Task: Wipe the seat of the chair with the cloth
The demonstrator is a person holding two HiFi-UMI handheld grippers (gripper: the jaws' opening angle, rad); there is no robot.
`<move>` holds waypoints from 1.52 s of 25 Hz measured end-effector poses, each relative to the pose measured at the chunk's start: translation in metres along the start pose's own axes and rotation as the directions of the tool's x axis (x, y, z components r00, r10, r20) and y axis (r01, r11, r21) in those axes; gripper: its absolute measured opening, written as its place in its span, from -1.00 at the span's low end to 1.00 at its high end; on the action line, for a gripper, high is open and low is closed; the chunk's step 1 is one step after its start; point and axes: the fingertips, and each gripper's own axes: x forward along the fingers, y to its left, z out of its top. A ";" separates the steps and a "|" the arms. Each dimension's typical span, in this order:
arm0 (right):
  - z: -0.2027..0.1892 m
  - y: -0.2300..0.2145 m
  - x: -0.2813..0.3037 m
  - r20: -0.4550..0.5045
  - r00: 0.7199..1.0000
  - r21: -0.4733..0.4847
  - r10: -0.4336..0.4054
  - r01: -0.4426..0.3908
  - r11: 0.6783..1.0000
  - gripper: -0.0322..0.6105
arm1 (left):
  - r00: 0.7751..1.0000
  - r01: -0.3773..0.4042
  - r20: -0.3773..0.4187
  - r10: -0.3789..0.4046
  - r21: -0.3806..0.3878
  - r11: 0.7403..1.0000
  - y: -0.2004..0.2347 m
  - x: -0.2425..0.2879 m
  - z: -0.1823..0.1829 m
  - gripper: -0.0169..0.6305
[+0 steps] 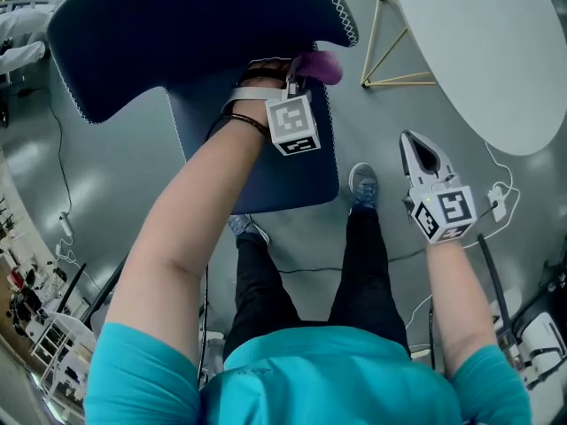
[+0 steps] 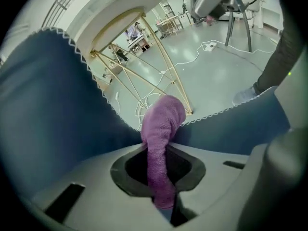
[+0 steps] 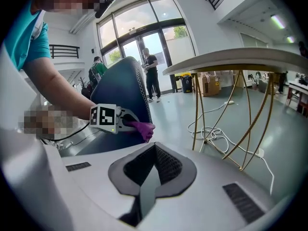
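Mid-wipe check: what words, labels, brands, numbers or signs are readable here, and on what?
None can be read.
Left cube on the left tongs, right cube on the right tongs: square black-and-white patterns only, no letters or digits.
Cloth, chair, table: no print visible.

The right gripper (image 3: 154, 150) has its jaws together with nothing between them, pointing across a grey floor (image 3: 178, 117). Past it, a bare arm (image 3: 57, 88) in a teal sleeve (image 3: 33, 37) reaches to the left gripper (image 3: 136, 125), which pinches a purple cloth (image 3: 144, 130) at the edge of the dark blue chair (image 3: 120, 88). To the right stands a white table (image 3: 231, 59) on thin gold legs (image 3: 240, 124) with a white cable (image 3: 207, 126) beneath, and two people (image 3: 151, 76) stand by glass doors (image 3: 144, 32) behind.
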 end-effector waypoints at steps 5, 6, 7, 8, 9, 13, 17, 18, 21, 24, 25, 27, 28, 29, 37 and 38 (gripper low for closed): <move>-0.012 -0.012 0.000 -0.018 1.000 0.017 -0.002 0.002 1.000 -0.93 | 0.999 -0.019 -0.037 0.018 -0.020 1.000 0.002 0.030 0.002 -0.79; -0.015 -0.014 0.002 -0.023 1.000 0.020 -0.003 0.004 1.000 -0.93 | 0.999 -0.019 -0.041 0.019 -0.010 1.000 0.000 0.036 0.003 -0.79; -0.016 -0.015 0.003 -0.028 1.000 0.022 -0.002 0.003 1.000 -0.93 | 0.999 -0.021 -0.043 0.021 -0.001 1.000 -0.002 0.040 0.003 -0.79; -0.017 -0.014 0.006 -0.031 1.000 0.023 0.000 0.001 1.000 -0.93 | 0.999 -0.023 -0.043 0.023 0.005 1.000 -0.004 0.043 0.002 -0.79; -0.016 -0.014 0.009 -0.032 0.999 0.022 0.001 -0.001 1.000 -0.93 | 0.999 -0.026 -0.041 0.026 0.007 1.000 -0.005 0.045 0.002 -0.79; -0.010 -0.013 0.018 -0.027 1.000 0.024 0.002 -0.001 1.000 -0.93 | 1.000 -0.015 -0.028 0.015 0.010 1.000 -0.012 0.048 0.003 -0.79; -0.003 -0.005 0.026 -0.018 1.000 0.020 0.016 -0.016 1.000 -0.93 | 1.000 0.015 -0.016 -0.015 0.002 1.000 -0.017 0.046 0.004 -0.79; -0.001 -0.002 0.027 -0.018 1.000 0.017 0.019 -0.019 1.000 -0.93 | 1.000 0.019 -0.015 -0.019 -0.007 1.000 -0.018 0.044 0.004 -0.79; 0.003 0.006 0.027 -0.020 0.999 0.009 0.028 -0.028 1.000 -0.93 | 0.999 0.033 -0.004 -0.033 -0.039 0.999 -0.022 0.039 0.004 -0.79; 0.006 0.009 0.029 -0.022 0.999 0.004 0.033 -0.033 0.999 -0.93 | 0.999 0.046 0.007 -0.046 -0.042 0.998 -0.025 0.035 0.004 -0.79; 0.006 0.010 0.029 -0.024 0.999 0.002 0.033 -0.033 0.999 -0.93 | 0.999 0.050 0.009 -0.050 -0.039 0.998 -0.026 0.034 0.004 -0.79; 0.006 0.011 0.030 -0.025 0.999 -0.001 0.036 -0.036 0.999 -0.93 | 0.998 0.057 0.011 -0.056 -0.033 0.998 -0.029 0.032 0.004 -0.79; 0.006 0.011 0.030 -0.028 0.999 -0.002 0.036 -0.036 0.999 -0.93 | 0.998 0.059 0.011 -0.059 -0.030 0.998 -0.031 0.031 0.004 -0.79; 0.005 0.012 0.030 -0.030 0.999 -0.003 0.036 -0.036 0.999 -0.93 | 0.998 0.063 0.010 -0.062 -0.028 0.998 -0.033 0.030 0.004 -0.79; 0.002 0.013 0.022 -0.024 0.999 -0.011 0.039 -0.039 0.999 -0.93 | 0.996 0.089 0.013 -0.089 -0.040 0.995 -0.054 0.021 0.012 -0.79; 0.002 0.014 0.021 -0.023 0.999 -0.011 0.039 -0.039 0.999 -0.93 | 0.995 0.102 0.018 -0.101 -0.047 0.994 -0.059 0.021 0.013 -0.80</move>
